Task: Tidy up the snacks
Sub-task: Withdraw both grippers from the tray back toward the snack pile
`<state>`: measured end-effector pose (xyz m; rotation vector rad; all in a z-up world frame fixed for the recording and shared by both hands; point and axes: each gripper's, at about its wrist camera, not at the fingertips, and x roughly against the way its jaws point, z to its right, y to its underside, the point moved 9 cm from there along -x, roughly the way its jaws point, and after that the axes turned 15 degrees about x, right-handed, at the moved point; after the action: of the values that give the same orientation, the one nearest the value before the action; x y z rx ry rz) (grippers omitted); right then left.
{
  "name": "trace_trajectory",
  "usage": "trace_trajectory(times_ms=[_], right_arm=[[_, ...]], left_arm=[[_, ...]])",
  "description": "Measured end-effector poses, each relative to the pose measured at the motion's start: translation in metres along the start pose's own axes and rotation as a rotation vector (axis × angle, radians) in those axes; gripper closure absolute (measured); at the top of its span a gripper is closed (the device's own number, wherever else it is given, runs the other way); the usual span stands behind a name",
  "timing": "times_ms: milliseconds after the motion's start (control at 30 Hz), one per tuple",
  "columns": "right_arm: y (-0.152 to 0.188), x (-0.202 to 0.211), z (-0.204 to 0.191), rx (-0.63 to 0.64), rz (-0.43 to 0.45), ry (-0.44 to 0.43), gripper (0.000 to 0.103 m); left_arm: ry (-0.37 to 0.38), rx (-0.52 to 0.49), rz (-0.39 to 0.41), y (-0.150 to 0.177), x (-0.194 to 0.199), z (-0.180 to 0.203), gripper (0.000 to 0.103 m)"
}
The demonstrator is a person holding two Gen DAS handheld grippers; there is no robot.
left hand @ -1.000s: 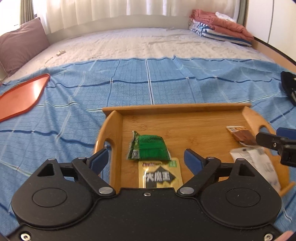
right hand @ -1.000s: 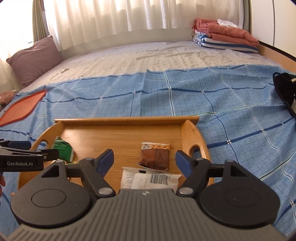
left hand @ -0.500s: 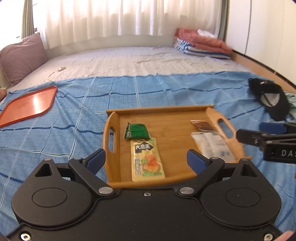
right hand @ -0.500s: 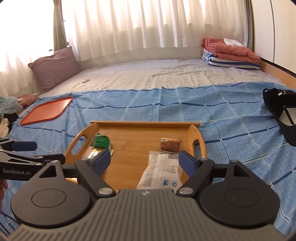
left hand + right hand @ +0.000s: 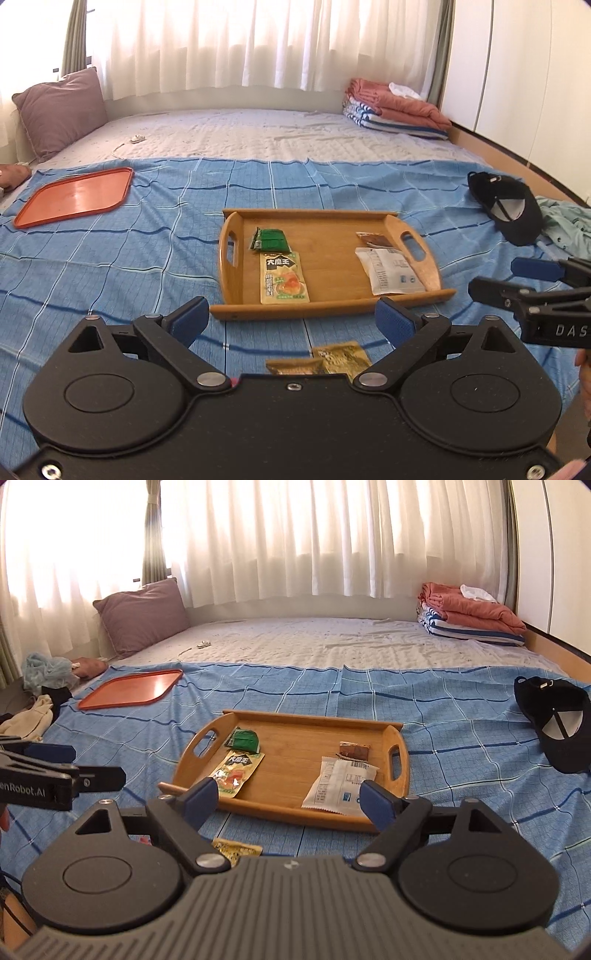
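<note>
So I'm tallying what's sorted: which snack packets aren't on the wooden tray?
The golden-brown packets lying on the blue sheet, just in front of the wooden tray. The green, yellow, brown and white packets all sit on the tray.

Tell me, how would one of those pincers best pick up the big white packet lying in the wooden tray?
Probably by the near short edge of the white packet, coming from the tray's low front rim. It lies flat, so only an edge offers a pinch, and the wooden tray has a raised handle wall close on its right.
</note>
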<state>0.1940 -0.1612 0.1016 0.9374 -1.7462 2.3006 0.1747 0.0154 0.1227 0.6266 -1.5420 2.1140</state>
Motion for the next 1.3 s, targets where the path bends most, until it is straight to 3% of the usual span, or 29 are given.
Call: trace_trajectory(times_ms=[267,500,900,1300], right_arm=[[0.019,0.033,-0.01,0.015,0.022,0.01,0.012],[0.046,0.047,-0.015,0.043,0.032,0.04,0.011],[0.097,0.03,-0.024,0.107,0.044,0.161,0.011],[0.133,0.003,-0.024,0.056,0.016,0.162,0.011]], left_arm=[[0.012,-0.002,0.041,0.03,0.04,-0.006,0.005],[0.016,-0.007,0.076,0.066,0.051,-0.022,0.004],[-0.048,-0.042,0.1,0.113,0.018,-0.045,0.005],[0.024,-0.164,0.089,0.16,-0.017,-0.011,0.009]])
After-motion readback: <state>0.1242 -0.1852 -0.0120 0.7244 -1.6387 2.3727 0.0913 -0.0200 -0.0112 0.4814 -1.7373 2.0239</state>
